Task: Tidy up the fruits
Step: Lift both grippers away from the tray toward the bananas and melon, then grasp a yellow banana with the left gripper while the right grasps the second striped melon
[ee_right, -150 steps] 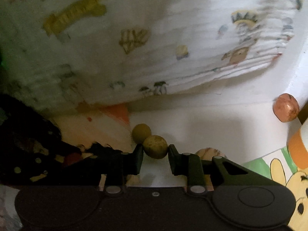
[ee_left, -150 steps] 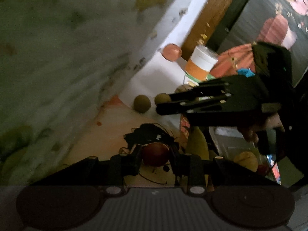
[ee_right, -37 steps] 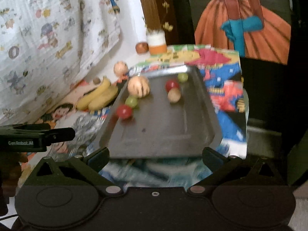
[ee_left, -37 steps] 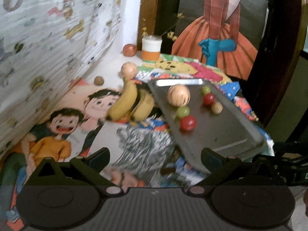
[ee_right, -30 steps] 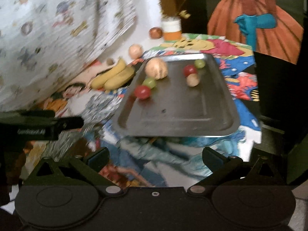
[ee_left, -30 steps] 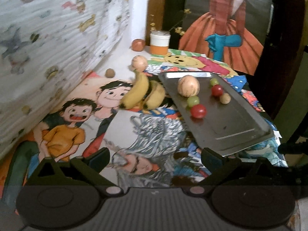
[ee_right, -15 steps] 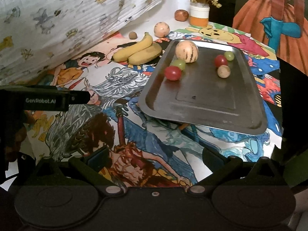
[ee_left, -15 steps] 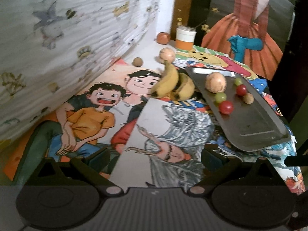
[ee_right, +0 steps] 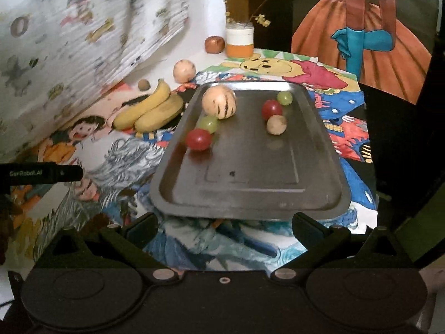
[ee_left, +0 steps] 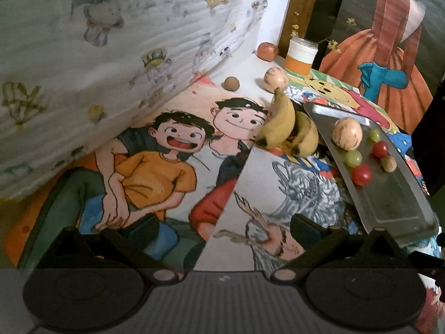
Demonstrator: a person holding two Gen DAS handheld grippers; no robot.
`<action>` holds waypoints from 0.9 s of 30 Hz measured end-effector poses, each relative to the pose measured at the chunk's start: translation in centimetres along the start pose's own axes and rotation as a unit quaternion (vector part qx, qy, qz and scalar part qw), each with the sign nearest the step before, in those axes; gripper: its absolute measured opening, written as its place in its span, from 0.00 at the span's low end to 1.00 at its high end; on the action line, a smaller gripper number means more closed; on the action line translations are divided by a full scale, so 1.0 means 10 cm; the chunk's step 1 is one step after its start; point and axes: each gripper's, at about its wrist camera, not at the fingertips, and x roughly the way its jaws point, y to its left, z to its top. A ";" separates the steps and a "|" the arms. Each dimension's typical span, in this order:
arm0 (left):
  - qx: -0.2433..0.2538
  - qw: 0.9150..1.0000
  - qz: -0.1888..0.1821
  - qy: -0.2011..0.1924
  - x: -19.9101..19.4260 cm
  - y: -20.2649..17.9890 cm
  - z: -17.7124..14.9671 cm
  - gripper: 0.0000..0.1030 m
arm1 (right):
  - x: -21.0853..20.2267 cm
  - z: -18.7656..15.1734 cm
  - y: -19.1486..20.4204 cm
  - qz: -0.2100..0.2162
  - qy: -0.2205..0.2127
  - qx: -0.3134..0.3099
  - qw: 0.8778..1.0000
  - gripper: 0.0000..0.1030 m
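Fruit sits partly gathered on a dark metal tray point(ee_right: 250, 172) whose long axis runs away from the right gripper point(ee_right: 224, 226), its near half bare. At the far end lie a striped pale melon-like fruit point(ee_right: 219, 101), a green grape point(ee_right: 208, 123) touching a red one point(ee_right: 198, 138), and across from them another red grape point(ee_right: 271, 108), a green one point(ee_right: 284, 98) and a small tan fruit point(ee_right: 276, 124). Just beside the tray's left edge, two bananas point(ee_right: 150, 111) lie side by side on the cartoon-printed table cover point(ee_left: 155, 172), stems pointing away toward the wall. Farther back sit a small brown fruit point(ee_left: 231, 83), a pale round fruit point(ee_left: 275, 79), a reddish apple point(ee_left: 267, 51) and an orange-and-white cup point(ee_left: 301, 59). The left gripper point(ee_left: 224, 226) hovers over the cover; seen from the right wrist view, its finger reads "GenRobot.AI". Both grippers have fingers spread wide and hold nothing.
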 end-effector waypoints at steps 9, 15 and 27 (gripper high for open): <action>0.010 1.000 0.010 -0.013 0.16 0.02 0.30 1.00 | 0.17 0.15 0.05 0.017 -0.021 -0.023 0.999 0.99; 0.022 1.000 -0.005 -0.013 0.30 0.01 0.51 1.00 | 0.32 0.24 0.12 0.038 -0.028 -0.064 0.997 0.99; 0.045 0.998 -0.050 0.015 0.72 -0.06 0.85 1.00 | 0.58 0.39 0.13 0.044 -0.051 -0.127 0.990 0.99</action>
